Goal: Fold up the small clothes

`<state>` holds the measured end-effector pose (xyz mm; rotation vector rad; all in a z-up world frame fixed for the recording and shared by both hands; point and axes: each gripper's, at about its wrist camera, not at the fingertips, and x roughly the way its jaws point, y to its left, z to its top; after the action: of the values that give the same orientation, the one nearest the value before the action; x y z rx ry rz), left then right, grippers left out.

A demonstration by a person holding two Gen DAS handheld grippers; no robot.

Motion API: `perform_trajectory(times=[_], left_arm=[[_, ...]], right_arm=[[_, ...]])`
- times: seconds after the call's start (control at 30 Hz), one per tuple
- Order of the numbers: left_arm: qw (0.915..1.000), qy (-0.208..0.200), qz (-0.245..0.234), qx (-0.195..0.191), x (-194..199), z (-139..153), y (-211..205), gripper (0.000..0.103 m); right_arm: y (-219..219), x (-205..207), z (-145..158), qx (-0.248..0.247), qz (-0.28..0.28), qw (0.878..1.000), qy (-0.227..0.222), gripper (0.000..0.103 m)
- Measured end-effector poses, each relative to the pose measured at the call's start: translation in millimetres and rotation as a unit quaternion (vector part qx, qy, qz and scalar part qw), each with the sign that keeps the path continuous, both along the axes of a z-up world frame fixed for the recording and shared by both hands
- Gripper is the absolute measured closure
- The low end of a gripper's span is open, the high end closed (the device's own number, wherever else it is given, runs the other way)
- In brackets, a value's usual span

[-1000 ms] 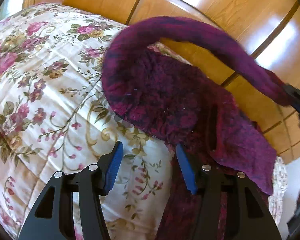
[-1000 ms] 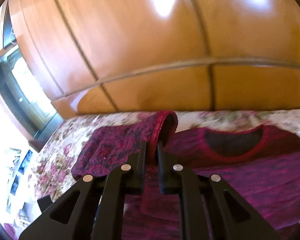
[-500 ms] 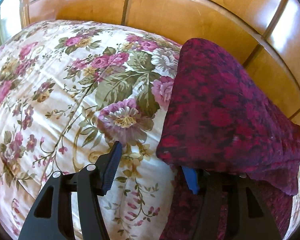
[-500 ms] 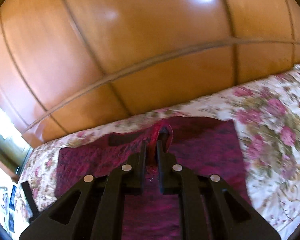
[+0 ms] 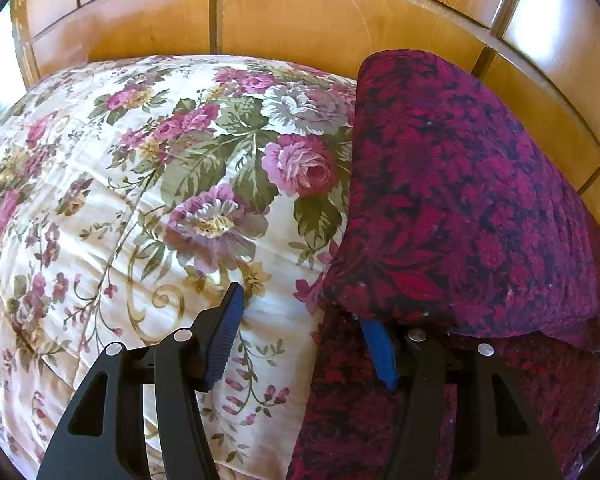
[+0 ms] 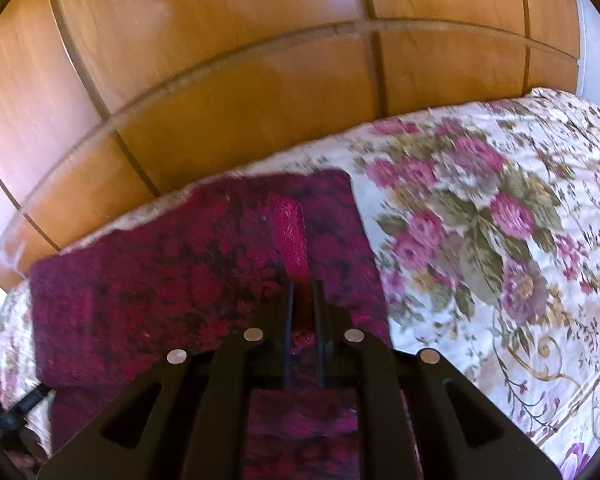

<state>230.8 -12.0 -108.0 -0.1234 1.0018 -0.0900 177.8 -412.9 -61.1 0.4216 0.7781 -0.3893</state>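
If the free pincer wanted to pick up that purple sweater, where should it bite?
Probably the folded sweater's near edge, coming from the quilt side. That edge lifts slightly off the bed near the open left gripper, so one finger could slip underneath.

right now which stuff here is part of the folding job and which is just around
In the job:
- sweater, dark red knit, part folded over itself
- right gripper, shut on a fold of the sweater
- left gripper, open, one finger under the sweater's edge

Just around:
- floral quilt under the sweater
- wooden panels behind the bed
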Motion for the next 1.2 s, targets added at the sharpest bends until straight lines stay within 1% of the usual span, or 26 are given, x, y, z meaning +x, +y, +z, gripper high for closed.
perform_trajectory(times=[0.1,0.17,0.27,0.37,0.43,0.47,0.5,0.53,0.57,0.6,0.63,0.7,0.8,0.87,0.9,0.97,1.0,1.07,1.13,1.2], left_arm=[[1.0,0.001,-0.004,0.001,-8.6,1.4,2.4,0.046],[0.9998,-0.001,-0.002,-0.02,-16.8,6.2,11.8,0.046],[0.9987,-0.022,0.001,-0.045,-27.9,20.5,29.7,0.046],[0.9974,-0.038,0.005,-0.062,-25.7,32.3,42.1,0.046],[0.9965,-0.049,0.003,-0.067,-19.9,40.6,44.0,0.046],[0.9959,-0.054,-0.003,-0.072,-16.3,45.2,42.5,0.046],[0.9954,-0.059,-0.007,-0.075,-13.6,48.6,41.2,0.046],[0.9946,-0.068,-0.015,-0.077,-11.4,53.6,37.1,0.046],[0.9934,-0.08,-0.027,-0.077,-7.5,59.2,31.1,0.046],[0.9929,-0.085,-0.035,-0.076,-3.4,62.4,26.7,0.046],[0.9919,-0.092,-0.046,-0.074,3.1,66.4,19.5,0.046],[0.9898,-0.102,-0.063,-0.078,11.3,71.8,8.7,0.046],[0.9851,-0.114,-0.092,-0.09,27.2,79.2,-10.3,0.046],[0.983,-0.111,-0.113,-0.093,40.6,80.0,-23.3,0.046],[0.9821,-0.106,-0.123,-0.095,46.6,79.3,-28.7,0.046],[0.9808,-0.093,-0.139,-0.1,61.2,74.6,-39.6,0.051],[0.9811,-0.085,-0.143,-0.1,67.6,71.4,-43.6,0.051],[0.9814,-0.071,-0.15,-0.097,80.8,63.7,-51.1,0.051],[0.9833,-0.056,-0.148,-0.09,92.3,52.9,-54.7,0.051],[0.9847,-0.032,-0.149,-0.085,103.0,38.5,-57.7,0.052]], right_arm=[[-3.1,-2.0,-4.6,0.003,-0.004,1.0,0.008,0.095],[-4.5,-4.5,-2.5,0.006,-0.005,1.0,0.007,0.095],[0.0,-17.6,9.1,-0.001,-0.003,1.0,-0.003,0.095],[2.6,-23.7,8.1,-0.006,0.006,1.0,0.006,0.095],[-0.1,-23.3,3.4,0.003,0.009,1.0,0.013,0.094],[-1.4,-24.9,5.1,0.008,0.007,1.0,0.008,0.093],[-2.2,-26.0,8.0,0.008,0.004,1.0,0.005,0.088],[-2.6,-27.3,12.1,0.004,-0.001,1.0,0.0,0.078],[-2.0,-28.8,18.7,-0.004,-0.005,1.0,-0.007,0.072],[-0.3,-29.9,24.8,-0.011,-0.005,1.0,-0.016,0.062],[2.4,-30.1,31.0,-0.02,-0.003,0.999,-0.024,0.057],[10.7,-25.6,43.0,-0.036,0.011,0.999,-0.039,0.056],[24.2,-7.4,49.3,-0.034,0.045,0.997,-0.045,0.056],[33.2,8.4,45.7,-0.035,0.068,0.996,-0.037,0.055],[36.2,16.2,42.4,-0.036,0.078,0.996,-0.03,0.053],[41.0,32.2,31.9,-0.044,0.091,0.995,-0.009,0.053],[41.1,38.4,25.7,-0.05,0.091,0.995,0.005,0.053],[36.2,43.2,12.8,-0.063,0.078,0.994,0.032,0.054],[29.2,40.0,1.3,-0.069,0.069,0.994,0.044,0.055],[29.2,33.1,-7.1,-0.077,0.073,0.993,0.041,0.055]])
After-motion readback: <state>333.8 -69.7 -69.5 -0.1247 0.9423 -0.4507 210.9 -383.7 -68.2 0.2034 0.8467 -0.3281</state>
